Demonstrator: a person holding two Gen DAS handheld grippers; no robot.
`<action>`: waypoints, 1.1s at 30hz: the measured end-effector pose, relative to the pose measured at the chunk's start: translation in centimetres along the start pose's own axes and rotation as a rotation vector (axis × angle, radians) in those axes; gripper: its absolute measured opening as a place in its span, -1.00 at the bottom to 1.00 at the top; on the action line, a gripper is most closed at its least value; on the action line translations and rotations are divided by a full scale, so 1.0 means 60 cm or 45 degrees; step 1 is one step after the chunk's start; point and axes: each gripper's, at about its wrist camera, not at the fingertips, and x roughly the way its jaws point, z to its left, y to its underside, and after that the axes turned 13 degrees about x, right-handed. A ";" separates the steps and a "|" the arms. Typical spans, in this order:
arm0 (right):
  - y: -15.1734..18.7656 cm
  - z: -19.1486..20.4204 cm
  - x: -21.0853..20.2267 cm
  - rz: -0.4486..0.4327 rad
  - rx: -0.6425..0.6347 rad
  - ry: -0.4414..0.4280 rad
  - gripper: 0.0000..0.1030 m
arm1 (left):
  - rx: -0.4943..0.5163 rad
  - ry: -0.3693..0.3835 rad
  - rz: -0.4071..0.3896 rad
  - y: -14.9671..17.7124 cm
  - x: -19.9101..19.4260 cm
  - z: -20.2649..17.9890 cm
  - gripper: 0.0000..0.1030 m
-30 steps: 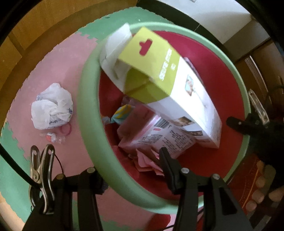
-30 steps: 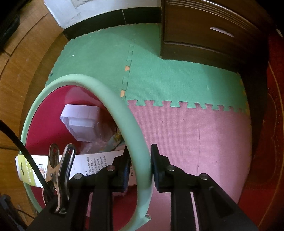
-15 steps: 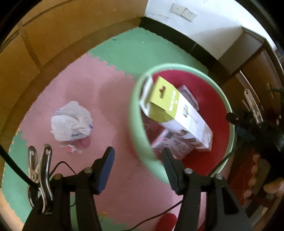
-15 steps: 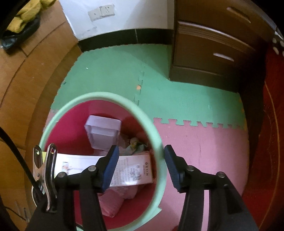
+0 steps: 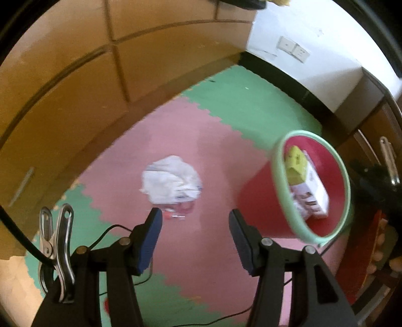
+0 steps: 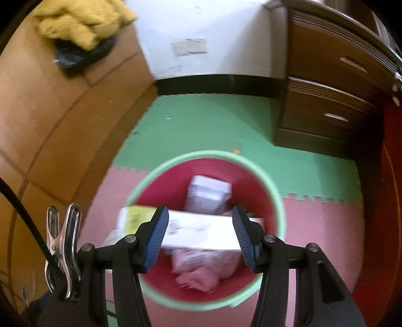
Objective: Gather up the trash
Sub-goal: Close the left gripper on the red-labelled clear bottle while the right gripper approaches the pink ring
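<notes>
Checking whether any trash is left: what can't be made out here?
- Small litter under the crumpled white bag: left wrist view, blurred and small.
- Print on the long box in the bin: right wrist view, motion blur.
- Bin bottom: covered by trash.

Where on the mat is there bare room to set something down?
Bare: the pink mat between the crumpled white bag and the red bin, and green mat between bin and wall. Crowded: inside the bin, and the small litter beside the bag.

Home room, prob. bedroom/living rm: pink-green foam puzzle mats on floor, dark wood drawer cabinet, wall sockets, clothes heap on wood furniture.
</notes>
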 end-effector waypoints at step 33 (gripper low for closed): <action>0.349 0.137 0.145 0.382 -0.521 -0.274 0.05 | -0.651 0.133 0.267 0.122 0.257 0.216 0.12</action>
